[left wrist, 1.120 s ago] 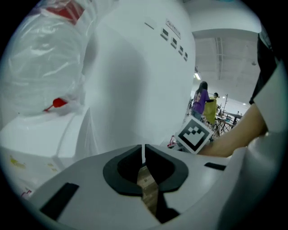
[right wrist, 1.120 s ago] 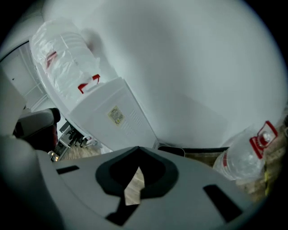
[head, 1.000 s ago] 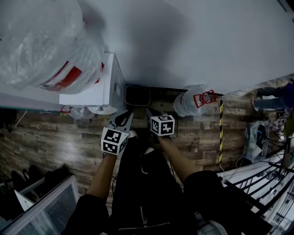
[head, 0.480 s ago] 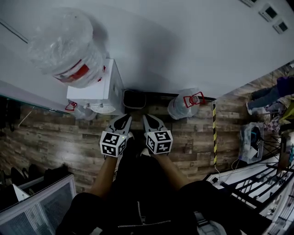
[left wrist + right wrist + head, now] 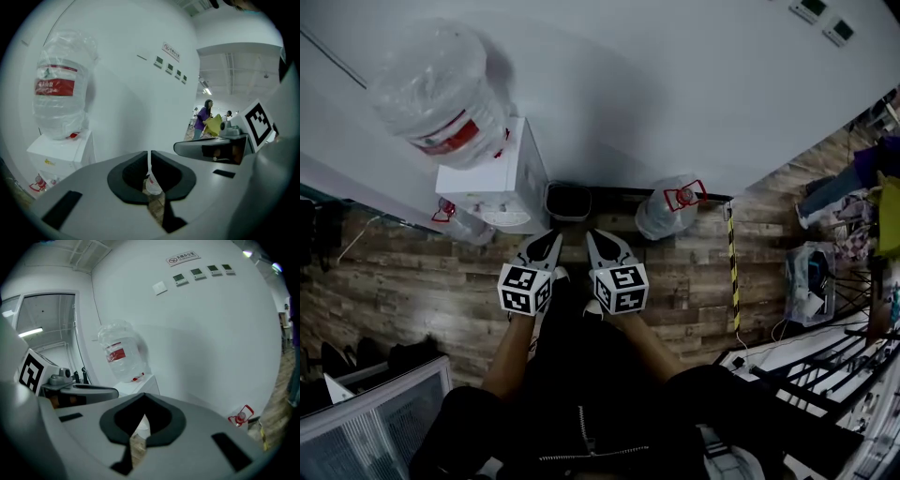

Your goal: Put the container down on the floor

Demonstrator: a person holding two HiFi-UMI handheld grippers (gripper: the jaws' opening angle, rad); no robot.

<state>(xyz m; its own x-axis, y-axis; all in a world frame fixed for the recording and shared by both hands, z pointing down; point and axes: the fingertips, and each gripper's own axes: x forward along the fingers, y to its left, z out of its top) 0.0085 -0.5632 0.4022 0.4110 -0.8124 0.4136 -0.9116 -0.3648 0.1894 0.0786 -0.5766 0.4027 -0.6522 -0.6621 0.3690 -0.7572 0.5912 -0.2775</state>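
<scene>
A clear water container [image 5: 664, 216] with a red handle lies on the wooden floor against the white wall; the right gripper view shows it low at the right [image 5: 240, 417]. Both grippers hang side by side over the floor in front of the person's legs, well short of it. The left gripper [image 5: 551, 237] is shut and holds nothing, its pads nearly touching [image 5: 150, 157]. My right gripper [image 5: 592, 235] is likewise shut and empty [image 5: 143, 404]. Each one's marker cube sits near the wrist.
A white water dispenser [image 5: 492, 183] at the left carries a large plastic-wrapped bottle [image 5: 441, 94]. A black bin [image 5: 568, 201] stands between dispenser and container. Yellow-black tape [image 5: 733, 272] runs along the floor; a metal rack [image 5: 806, 375] fills the lower right. People stand far off [image 5: 205, 115].
The right gripper has drawn back toward the body and now sits level with the left one. The view has tilted, so the dispenser and container appear smaller.
</scene>
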